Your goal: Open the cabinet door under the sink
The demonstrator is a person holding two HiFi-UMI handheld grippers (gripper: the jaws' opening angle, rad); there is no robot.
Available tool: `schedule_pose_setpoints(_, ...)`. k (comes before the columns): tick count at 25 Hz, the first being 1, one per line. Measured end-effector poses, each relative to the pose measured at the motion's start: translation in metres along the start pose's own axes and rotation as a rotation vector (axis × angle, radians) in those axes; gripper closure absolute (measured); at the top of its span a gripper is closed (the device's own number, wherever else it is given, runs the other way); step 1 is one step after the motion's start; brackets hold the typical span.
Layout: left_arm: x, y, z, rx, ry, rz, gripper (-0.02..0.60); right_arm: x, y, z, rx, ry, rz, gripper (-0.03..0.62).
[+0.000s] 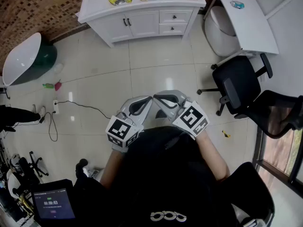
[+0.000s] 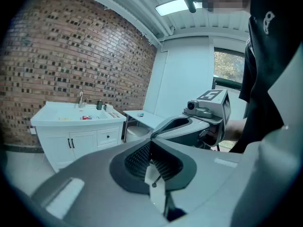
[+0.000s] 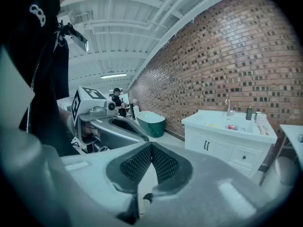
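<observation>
A white sink cabinet (image 1: 142, 20) stands against the brick wall at the far side of the room, its two doors (image 1: 128, 23) closed, each with a dark handle. The same cabinet (image 2: 75, 136) is small and distant in the left gripper view, and the cabinet (image 3: 227, 143) appears at the right of the right gripper view. My left gripper (image 1: 149, 98) and right gripper (image 1: 156, 97) are held close to my body, tips nearly touching, far from the cabinet. Both are shut with nothing between the jaws.
A black office chair (image 1: 241, 86) stands at the right, beside a white desk (image 1: 248, 18) and a white toilet (image 1: 218, 30). A green and white bathtub (image 1: 26, 58) is at the left. A black cable (image 1: 75, 109) runs over the tiled floor.
</observation>
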State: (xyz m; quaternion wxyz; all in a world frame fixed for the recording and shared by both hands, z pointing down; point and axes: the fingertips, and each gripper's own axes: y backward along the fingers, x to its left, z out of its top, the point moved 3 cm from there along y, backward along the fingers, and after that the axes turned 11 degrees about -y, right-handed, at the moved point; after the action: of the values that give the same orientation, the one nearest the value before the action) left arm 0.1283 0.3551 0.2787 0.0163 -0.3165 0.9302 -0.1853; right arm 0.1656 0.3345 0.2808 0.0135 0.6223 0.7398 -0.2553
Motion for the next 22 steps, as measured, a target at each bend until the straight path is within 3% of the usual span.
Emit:
schedule_pose_setpoints(8,0.016,-0.004,-0.006,0.004,0.023,-0.014,0.568,-0.009,-0.015,-0.001,0.022,-0.018,0.014,0.605)
schedule_pose_setpoints(15,0.066,-0.005,-0.012,-0.019,0.080,-0.006,0.569,-0.022,-0.055,0.017,0.070,0.008,0.018,0.604)
schedule_pose_setpoints(22,0.142,-0.004,-0.003,-0.081,0.120,0.009,0.569,-0.048,-0.113,0.056,0.129,0.067,0.003,0.604)
